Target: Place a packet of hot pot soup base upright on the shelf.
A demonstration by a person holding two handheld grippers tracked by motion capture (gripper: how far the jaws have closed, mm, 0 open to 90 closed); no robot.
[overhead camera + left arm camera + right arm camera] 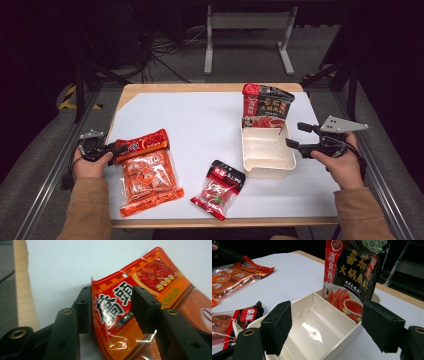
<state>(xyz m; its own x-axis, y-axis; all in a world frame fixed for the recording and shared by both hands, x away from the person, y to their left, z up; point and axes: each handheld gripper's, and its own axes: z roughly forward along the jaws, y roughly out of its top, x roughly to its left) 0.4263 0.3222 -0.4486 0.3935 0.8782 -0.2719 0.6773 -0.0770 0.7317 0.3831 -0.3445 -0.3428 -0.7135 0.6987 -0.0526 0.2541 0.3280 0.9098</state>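
The left gripper (114, 151) sits at the table's left edge, its two black pads either side of the top edge of a flat orange plastic snack packet with a red header (147, 172). In the left gripper view the left pad lies against the curled film of the packet (140, 305) and the right pad rests on its printed face, so it looks pinched, the header lifted slightly. The rest of the packet lies flat toward the table's near edge. A small red-and-black candy pouch (218, 189) lies near the middle of that edge. Over at the right side, the right gripper (292, 135) hangs spread wide, gripping nothing, just beside a cream plastic divided tray (267, 165), where a red-and-black soup-base pouch (265, 106) stands upright in the far compartment.
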